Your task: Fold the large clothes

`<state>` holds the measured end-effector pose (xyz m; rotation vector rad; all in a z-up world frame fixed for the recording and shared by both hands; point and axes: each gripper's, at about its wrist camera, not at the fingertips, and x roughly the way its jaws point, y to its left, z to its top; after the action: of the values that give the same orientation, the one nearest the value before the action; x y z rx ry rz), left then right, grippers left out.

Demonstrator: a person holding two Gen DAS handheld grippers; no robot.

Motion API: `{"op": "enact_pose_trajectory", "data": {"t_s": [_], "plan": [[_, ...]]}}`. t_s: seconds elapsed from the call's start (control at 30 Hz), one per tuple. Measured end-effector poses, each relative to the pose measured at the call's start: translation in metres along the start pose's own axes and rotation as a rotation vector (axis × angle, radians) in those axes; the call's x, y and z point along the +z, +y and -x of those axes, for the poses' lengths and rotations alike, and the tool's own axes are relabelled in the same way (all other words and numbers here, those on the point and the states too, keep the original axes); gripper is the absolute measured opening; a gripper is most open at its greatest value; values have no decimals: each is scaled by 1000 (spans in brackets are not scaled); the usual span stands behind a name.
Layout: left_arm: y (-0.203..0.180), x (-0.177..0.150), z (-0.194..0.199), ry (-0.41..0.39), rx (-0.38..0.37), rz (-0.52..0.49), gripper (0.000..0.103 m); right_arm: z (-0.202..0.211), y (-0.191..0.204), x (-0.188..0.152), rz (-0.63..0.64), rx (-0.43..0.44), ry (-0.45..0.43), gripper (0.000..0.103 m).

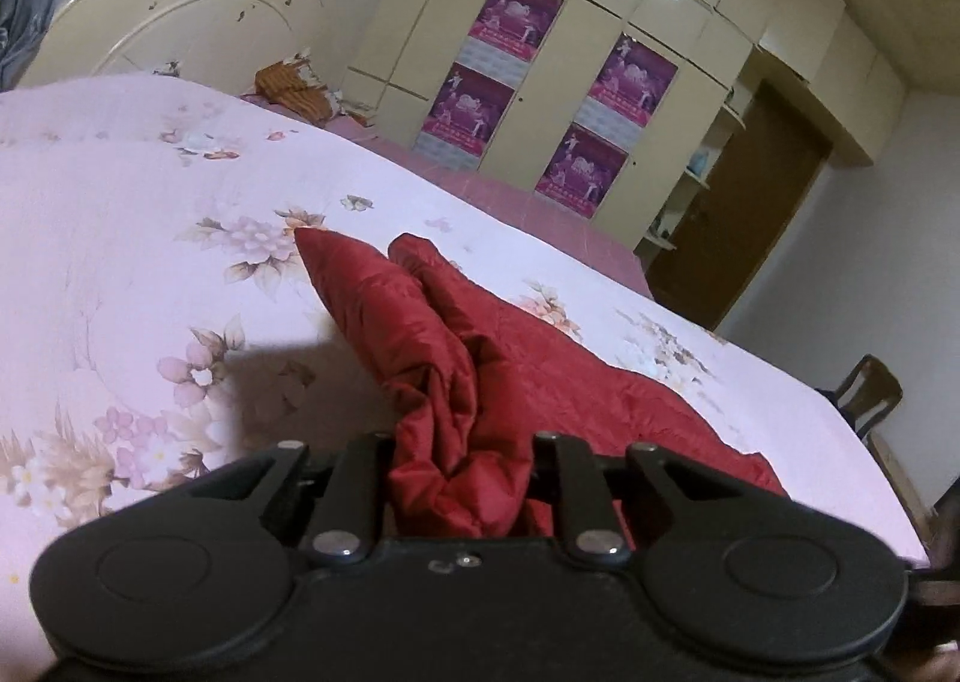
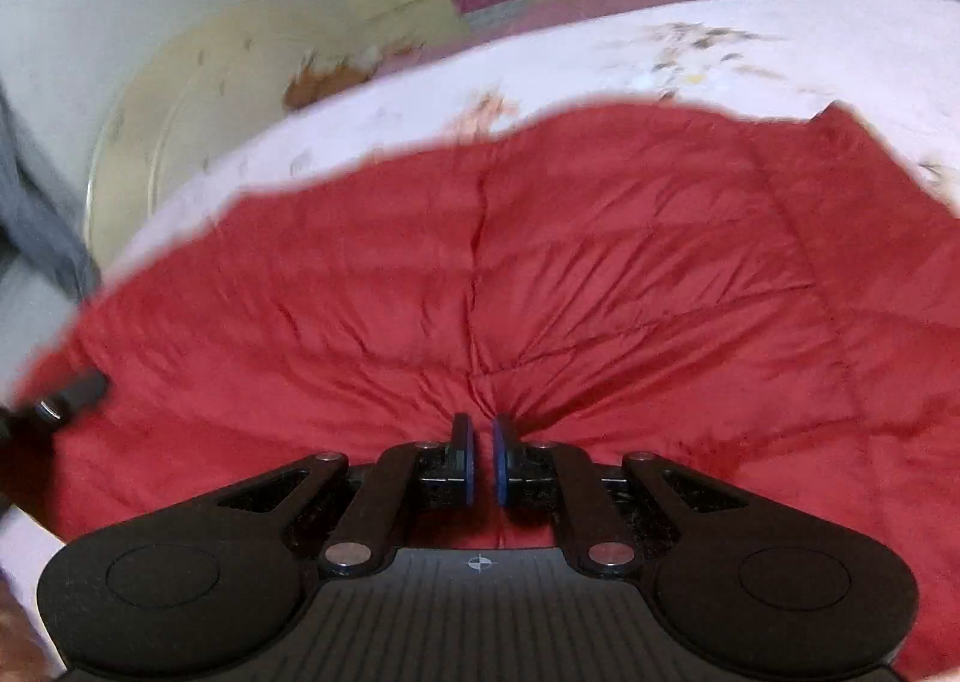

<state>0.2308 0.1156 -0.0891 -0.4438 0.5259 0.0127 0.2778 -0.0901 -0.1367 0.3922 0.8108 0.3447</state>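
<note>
A dark red quilted garment [image 1: 540, 370] lies on a bed with a pale pink flowered cover [image 1: 120, 202]. In the left wrist view a bunched fold of it fills the gap between the jaws of my left gripper [image 1: 462, 442], which is shut on it and holds it lifted; the cloth hides the pads. In the right wrist view the red garment [image 2: 540, 262] spreads wide over the bed cover [image 2: 780, 51]. My right gripper [image 2: 483, 430] is shut on the garment near its front edge. Its blue pads [image 2: 470, 466] are almost together, and puckers radiate from the pinch.
A cream headboard [image 1: 180, 9] stands at the bed's far end, with an orange cloth [image 1: 294, 87] beside it. Behind the bed are a cream wardrobe [image 1: 660, 21] with purple posters and a brown door [image 1: 750, 202]. A wooden chair [image 1: 870, 388] stands at the right. A grey curtain [image 2: 42, 226] hangs on the left.
</note>
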Motion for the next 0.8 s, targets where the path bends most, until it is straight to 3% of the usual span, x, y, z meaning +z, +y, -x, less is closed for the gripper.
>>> {"op": "enact_pose_trajectory", "data": {"t_s": [0.13, 0.3, 0.6, 0.7, 0.8], "plan": [[-6, 0, 4, -5, -10, -47, 18, 39, 0, -11, 6, 42, 5, 8], [-18, -3, 8, -9, -45, -99, 18, 7, 3, -37, 33, 10, 138, 8], [-45, -4, 15, -55, -94, -206, 18, 0, 1, -26, 23, 3, 159, 8], [-44, -1, 12, -44, -92, -217, 18, 42, -12, -14, -15, -45, -9, 8], [-47, 2, 12, -34, -94, -221, 18, 87, -46, -6, -46, -177, -156, 8]]}}
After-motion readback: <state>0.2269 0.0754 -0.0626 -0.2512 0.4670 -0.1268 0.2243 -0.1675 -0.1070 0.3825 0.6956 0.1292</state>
